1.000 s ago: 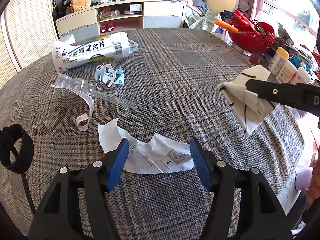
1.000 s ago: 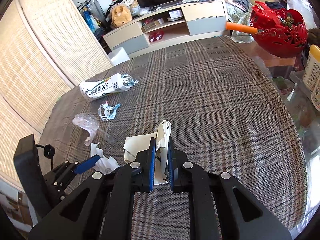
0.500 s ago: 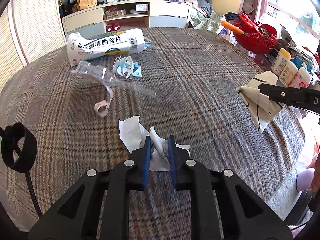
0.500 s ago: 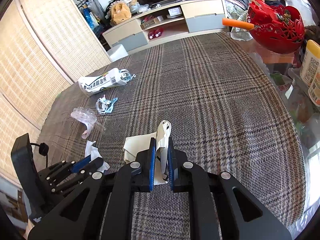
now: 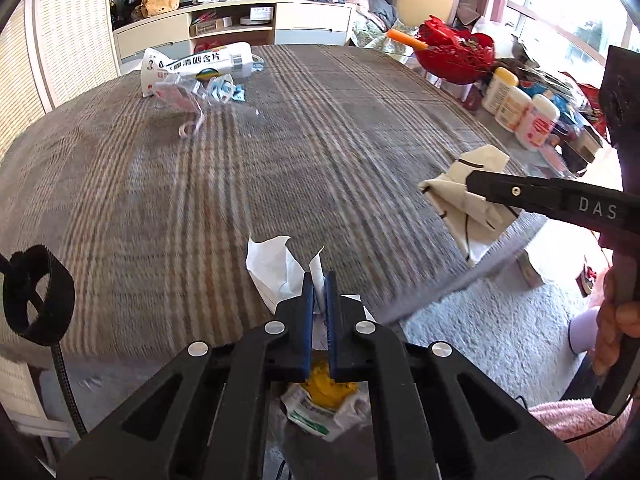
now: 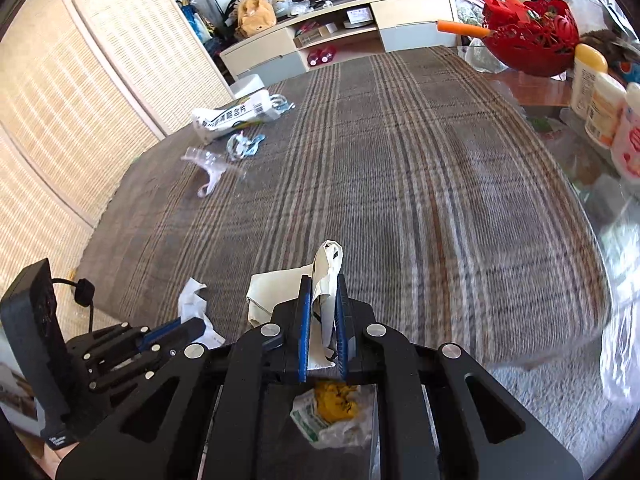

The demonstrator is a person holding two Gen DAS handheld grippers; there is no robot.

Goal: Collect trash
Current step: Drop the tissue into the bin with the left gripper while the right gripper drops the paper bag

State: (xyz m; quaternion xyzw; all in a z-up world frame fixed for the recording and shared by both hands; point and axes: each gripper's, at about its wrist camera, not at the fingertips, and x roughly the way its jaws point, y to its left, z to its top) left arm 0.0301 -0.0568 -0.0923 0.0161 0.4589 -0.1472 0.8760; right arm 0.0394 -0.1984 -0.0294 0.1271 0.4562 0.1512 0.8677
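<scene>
The left gripper [image 5: 319,292] is clenched on white torn paper [image 5: 272,268], the right gripper [image 6: 323,312] on a cream wrapper [image 6: 326,276], both past the table's near edge [image 5: 460,284], apparently to drop above binned trash [image 6: 332,412]. Only the left view shows the person's hand [image 5: 618,320].
</scene>
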